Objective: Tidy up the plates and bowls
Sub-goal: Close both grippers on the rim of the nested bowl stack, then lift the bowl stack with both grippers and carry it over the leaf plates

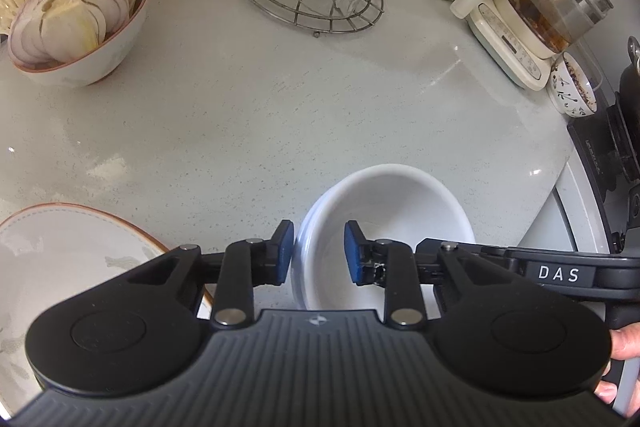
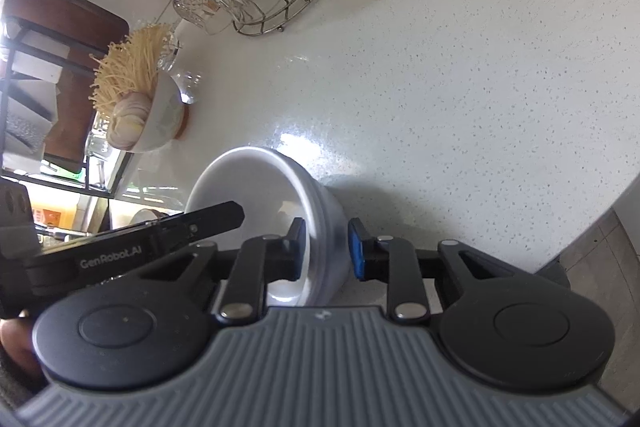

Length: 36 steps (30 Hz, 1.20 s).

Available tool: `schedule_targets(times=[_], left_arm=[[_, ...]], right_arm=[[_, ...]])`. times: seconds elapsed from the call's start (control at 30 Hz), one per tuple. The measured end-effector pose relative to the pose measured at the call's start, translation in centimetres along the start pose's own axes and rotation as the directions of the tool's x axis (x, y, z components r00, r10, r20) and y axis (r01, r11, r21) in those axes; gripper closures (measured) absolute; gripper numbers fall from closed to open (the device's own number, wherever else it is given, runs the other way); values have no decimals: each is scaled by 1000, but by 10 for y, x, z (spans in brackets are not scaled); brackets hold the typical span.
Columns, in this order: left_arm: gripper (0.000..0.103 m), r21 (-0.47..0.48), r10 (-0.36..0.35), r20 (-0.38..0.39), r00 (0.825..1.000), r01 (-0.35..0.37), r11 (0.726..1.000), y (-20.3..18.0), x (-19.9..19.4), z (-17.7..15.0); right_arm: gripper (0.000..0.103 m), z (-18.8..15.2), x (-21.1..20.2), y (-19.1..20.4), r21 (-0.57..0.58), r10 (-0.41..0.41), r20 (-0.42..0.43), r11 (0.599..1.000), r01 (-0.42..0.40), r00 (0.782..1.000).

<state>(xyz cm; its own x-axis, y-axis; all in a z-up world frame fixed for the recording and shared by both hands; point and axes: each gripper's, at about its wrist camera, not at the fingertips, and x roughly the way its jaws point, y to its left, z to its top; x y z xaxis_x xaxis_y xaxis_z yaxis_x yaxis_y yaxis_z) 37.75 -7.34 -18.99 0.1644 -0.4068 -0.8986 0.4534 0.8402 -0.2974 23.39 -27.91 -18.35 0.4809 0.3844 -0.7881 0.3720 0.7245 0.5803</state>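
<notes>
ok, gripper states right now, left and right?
Left gripper: straddles the white bowl rim; grip cannot be told.
Right gripper: straddles the same bowl's wall; grip cannot be told.

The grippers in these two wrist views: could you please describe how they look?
Both the left gripper and the right gripper are matte black, with linkage arms on silver rivets, round side discs, a ribbed grey plate and blue pads. White lettering reads "DAS" on one body and "GenRobot.AI" on the other.
</notes>
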Motion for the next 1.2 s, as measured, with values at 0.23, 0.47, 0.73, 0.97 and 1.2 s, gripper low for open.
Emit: schedule_targets(times=[0.23, 0.47, 0.73, 0.97, 1.2], left_arm=[[82, -1, 35, 21, 999, -35, 999, -1, 0, -3], [84, -37, -13, 23, 1000, 14, 999, 5, -3, -2], [84, -36, -56, 44, 997, 57, 998, -6, -14, 0], [84, -47, -78, 74, 994, 82, 996, -9, -32, 5], [84, -51, -78, 116, 990, 84, 995, -8, -59, 7]], right_arm=[[83, 4, 5, 2, -29, 5, -14, 1000, -6, 1000], [84, 6, 3, 1, -48, 3, -8, 999, -4, 1000], [84, 5, -9, 6, -87, -40, 18, 995, 42, 999], [84, 10, -26, 10, -71, -18, 53, 997, 22, 998], [84, 10, -36, 23, -71, 6, 66, 997, -2, 998]])
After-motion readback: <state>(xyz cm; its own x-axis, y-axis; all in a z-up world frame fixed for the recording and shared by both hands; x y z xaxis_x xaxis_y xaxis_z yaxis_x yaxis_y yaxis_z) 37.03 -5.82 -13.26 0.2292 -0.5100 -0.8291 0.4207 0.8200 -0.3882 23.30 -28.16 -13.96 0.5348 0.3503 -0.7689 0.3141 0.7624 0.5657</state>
